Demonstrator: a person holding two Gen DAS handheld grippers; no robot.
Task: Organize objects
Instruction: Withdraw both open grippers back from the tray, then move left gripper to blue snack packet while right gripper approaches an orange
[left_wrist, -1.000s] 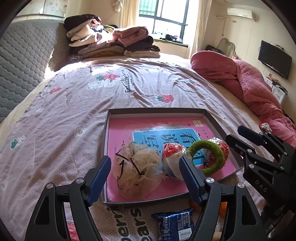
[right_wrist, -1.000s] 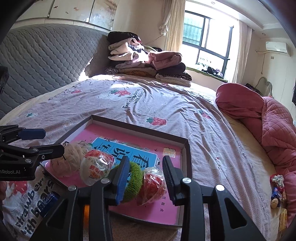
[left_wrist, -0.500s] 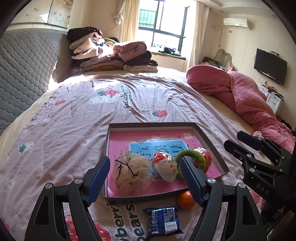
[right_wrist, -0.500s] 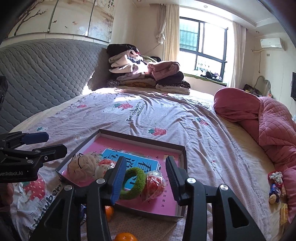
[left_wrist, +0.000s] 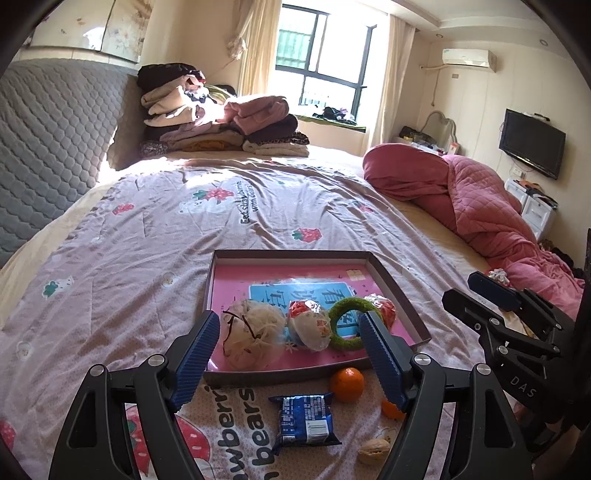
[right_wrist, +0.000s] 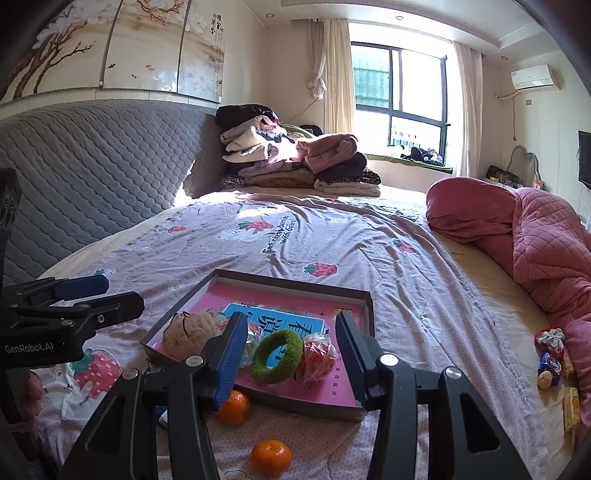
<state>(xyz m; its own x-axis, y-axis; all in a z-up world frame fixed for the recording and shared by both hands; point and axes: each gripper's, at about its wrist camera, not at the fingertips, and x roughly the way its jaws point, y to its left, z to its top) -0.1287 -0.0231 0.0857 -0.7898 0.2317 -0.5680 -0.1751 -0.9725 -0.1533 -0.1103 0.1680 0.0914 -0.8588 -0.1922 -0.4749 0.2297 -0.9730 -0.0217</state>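
- Left wrist view: left claw (left_wrist: 288, 354) wide open, empty, ribbed blue pads; shallow cardboard tray (left_wrist: 402, 295) on the bed quilt (left_wrist: 147, 258) printed "with bears"; fuzzy green ring (left_wrist: 347, 325) inside; glossy blue snack packet (left_wrist: 306, 421) outside.
- Right wrist view: right claw (right_wrist: 291, 350) opening, holding nothing; round tangerine (right_wrist: 271, 456) on the quilt; "GenRobot.AI" on the other claw's body.
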